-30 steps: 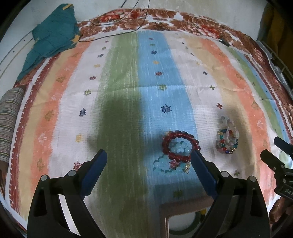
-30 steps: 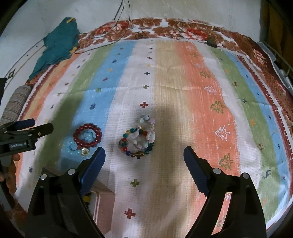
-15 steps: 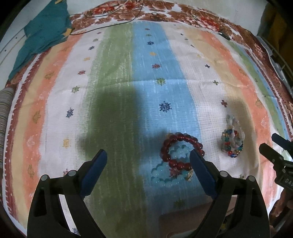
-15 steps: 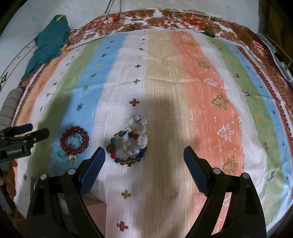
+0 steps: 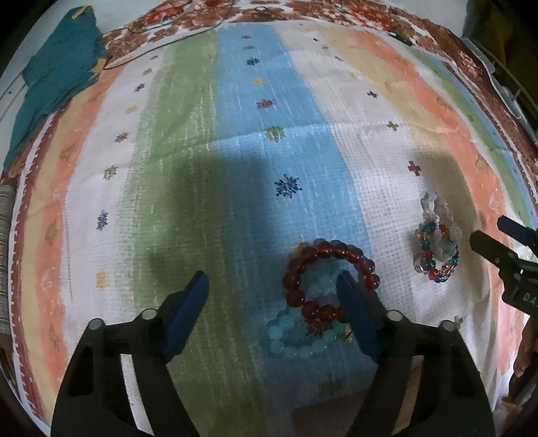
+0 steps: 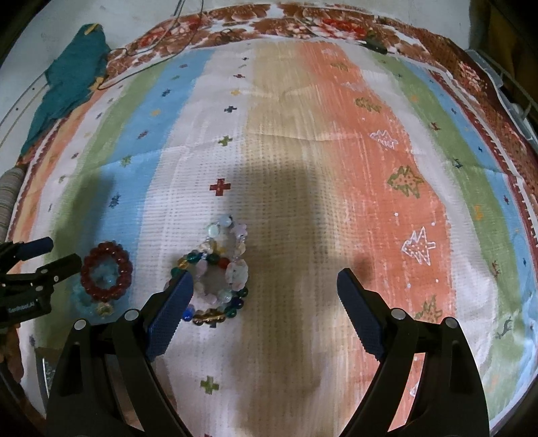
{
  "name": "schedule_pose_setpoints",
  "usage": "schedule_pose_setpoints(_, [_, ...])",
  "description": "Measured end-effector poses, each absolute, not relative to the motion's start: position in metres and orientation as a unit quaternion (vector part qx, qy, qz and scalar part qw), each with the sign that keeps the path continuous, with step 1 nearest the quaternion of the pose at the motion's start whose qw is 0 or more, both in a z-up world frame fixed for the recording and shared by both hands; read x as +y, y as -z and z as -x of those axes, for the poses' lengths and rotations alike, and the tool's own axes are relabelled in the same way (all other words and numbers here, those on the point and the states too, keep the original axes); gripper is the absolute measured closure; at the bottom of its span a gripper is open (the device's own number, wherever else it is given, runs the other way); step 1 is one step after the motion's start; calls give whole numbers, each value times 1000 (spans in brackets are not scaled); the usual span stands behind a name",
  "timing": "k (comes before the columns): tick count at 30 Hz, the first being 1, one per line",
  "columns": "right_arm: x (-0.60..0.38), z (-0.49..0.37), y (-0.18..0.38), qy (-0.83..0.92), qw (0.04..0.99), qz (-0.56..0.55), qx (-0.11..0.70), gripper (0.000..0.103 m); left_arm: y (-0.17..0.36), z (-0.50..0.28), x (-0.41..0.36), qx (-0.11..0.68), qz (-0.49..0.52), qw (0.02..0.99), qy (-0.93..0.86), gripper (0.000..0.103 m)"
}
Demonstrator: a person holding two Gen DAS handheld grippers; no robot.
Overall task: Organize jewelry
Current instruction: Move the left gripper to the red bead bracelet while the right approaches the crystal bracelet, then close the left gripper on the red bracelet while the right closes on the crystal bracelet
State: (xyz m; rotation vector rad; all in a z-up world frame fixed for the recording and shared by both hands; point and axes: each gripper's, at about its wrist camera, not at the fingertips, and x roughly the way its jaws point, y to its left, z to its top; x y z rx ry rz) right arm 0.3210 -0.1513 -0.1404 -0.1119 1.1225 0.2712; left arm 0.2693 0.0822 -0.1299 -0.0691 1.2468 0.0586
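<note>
The left gripper point(image 5: 272, 289) points down at the striped cloth point(image 5: 235, 141). Its blue fingers point(image 5: 186, 316) are apart, and they have just been closing a little. Nothing is squeezed between them. The right finger of this gripper sits over the red bead bracelet point(image 5: 331, 279). That bracelet lies on top of a light blue bead bracelet point(image 5: 296, 339). Both rest on the blue stripe.

The right gripper point(image 6: 265, 289) also points down, and its jaws are wide apart with only cloth between them. Its left finger tip is right at the edge of a pile of mixed color bead bracelets point(image 6: 218, 269). This pile lies on the white stripe, near the red bracelet but not touching it.

A red cross point(image 6: 220, 186) is stitched on the cloth just past the pile. Far away, at the top left corner, a teal cloth point(image 5: 57, 80) lies crumpled. Thin dark wires point(image 6: 151, 50) lie across the flowery brown border point(image 6: 302, 30).
</note>
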Motion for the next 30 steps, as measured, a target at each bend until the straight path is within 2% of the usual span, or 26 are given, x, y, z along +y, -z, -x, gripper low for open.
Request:
schedule_pose_setpoints(6, [-149, -330, 147, -128, 833, 48, 536, 16, 139, -276, 79, 592, 28, 805, -19, 31])
schedule_pose_setpoints(8, [-148, -333, 149, -127, 834, 43, 535, 16, 141, -278, 80, 596, 33, 802, -16, 36])
schedule_pose_setpoints(11, [-148, -339, 154, -128, 831, 32, 541, 25, 146, -282, 81, 599, 33, 800, -18, 37])
schedule_pose_setpoints(12, [-148, -340, 155, -127, 830, 28, 542, 25, 148, -283, 82, 602, 35, 798, -18, 38])
schedule_pose_setpoints(15, [-146, -345, 162, -127, 825, 25, 550, 25, 152, -285, 83, 606, 33, 795, -18, 46])
schedule_pose_setpoints(17, [-144, -345, 165, -129, 824, 28, 551, 29, 155, -286, 83, 609, 33, 792, -16, 55])
schedule_pose_setpoints(19, [-144, -346, 168, -129, 822, 26, 554, 33, 157, -286, 83, 610, 31, 792, -16, 56])
schedule_pose_setpoints(20, [-144, -347, 170, -127, 822, 25, 555, 37, 158, -285, 81, 610, 29, 792, -15, 59])
schedule_pose_setpoints(22, [-144, -347, 171, -128, 822, 27, 554, 38, 159, -284, 79, 610, 25, 792, -13, 63])
schedule_pose_setpoints(26, [-143, -345, 170, -136, 823, 27, 551, 54, 161, -284, 70, 612, 22, 790, -6, 88])
schedule_pose_setpoints(28, [-142, -344, 169, -140, 823, 27, 550, 62, 162, -283, 69, 611, 21, 791, -3, 88])
schedule_pose_setpoints(30, [-141, -344, 169, -144, 822, 28, 550, 80, 162, -282, 69, 610, 24, 792, -1, 89])
